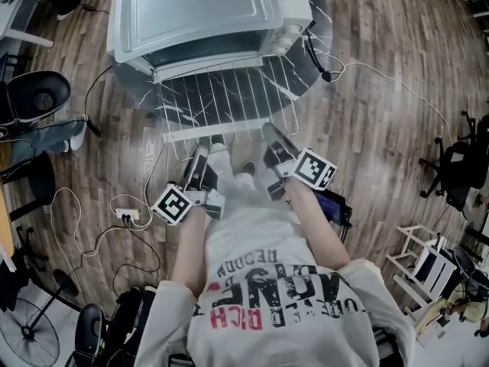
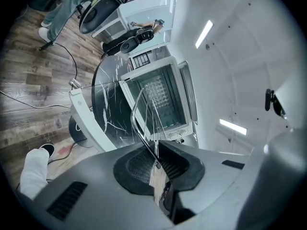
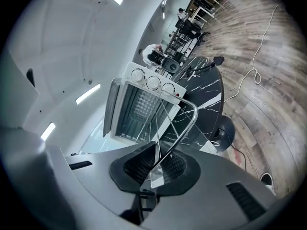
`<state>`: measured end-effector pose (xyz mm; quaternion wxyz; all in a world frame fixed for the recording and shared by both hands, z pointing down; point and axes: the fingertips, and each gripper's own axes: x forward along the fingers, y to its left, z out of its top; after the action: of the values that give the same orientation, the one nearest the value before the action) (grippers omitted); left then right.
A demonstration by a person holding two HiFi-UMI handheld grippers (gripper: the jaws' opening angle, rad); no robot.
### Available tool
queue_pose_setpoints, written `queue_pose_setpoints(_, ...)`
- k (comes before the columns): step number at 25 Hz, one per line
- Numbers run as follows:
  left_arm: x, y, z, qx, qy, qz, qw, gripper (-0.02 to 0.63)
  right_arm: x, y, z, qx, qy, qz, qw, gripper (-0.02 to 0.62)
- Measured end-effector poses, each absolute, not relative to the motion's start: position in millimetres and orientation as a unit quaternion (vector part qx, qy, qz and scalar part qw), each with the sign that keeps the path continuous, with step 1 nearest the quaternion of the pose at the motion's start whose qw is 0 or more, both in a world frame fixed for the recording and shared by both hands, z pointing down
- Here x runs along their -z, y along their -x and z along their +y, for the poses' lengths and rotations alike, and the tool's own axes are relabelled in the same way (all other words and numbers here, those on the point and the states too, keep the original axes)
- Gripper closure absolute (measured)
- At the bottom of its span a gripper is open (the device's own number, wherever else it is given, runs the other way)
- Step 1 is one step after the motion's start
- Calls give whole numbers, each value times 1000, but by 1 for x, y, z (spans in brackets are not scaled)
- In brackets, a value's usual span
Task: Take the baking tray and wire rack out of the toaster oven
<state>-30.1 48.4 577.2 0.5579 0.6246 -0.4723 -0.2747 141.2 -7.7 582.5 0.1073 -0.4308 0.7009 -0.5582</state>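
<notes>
The white toaster oven (image 1: 199,14) stands on a round black marble table (image 1: 309,63) with its glass door (image 1: 218,132) folded down. The wire rack (image 1: 229,98) is drawn most of the way out over the door. My left gripper (image 1: 200,157) is shut on the rack's near bar at its left end, and my right gripper (image 1: 273,138) is shut on the same bar at its right end. In the left gripper view the rack's bar (image 2: 139,123) runs into the closed jaws (image 2: 156,163). The right gripper view shows the bar (image 3: 184,128) pinched the same way (image 3: 156,169). I cannot make out the baking tray.
A power strip (image 1: 126,216) and loose cables lie on the wooden floor at left. Office chairs (image 1: 38,98) stand at far left and a fan (image 1: 30,331) at bottom left. The oven's cord (image 1: 328,71) trails off the table's right side.
</notes>
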Motion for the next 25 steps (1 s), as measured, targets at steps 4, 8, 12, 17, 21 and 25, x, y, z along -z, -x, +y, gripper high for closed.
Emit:
queue_pose_setpoints(4, -569, 27, 57, 278, -631, -469, 552, 583, -566, -137, -4, 547, 405, 720, 134, 580)
queue_pose_setpoints(8, -558, 26, 66, 280, -634, -472, 544, 583, -565, -147, 10, 557, 427, 703, 115, 580)
queue_pose_setpoints(12, -543, 26, 74, 283, -642, -471, 535, 583, -545, -143, 16, 543, 410, 721, 129, 580)
queue_pose_setpoints(17, -519, 29, 82, 286, -661, -469, 512, 583, -518, -141, 25, 526, 397, 738, 144, 581)
queue_pose_setpoints(21, -501, 30, 87, 284, -675, -466, 497, 583, -503, -141, 31, 519, 392, 745, 151, 581)
queue_pose_setpoints(25, -485, 29, 91, 298, -681, -455, 490, 584, -490, -143, 36, 518, 386, 746, 162, 581)
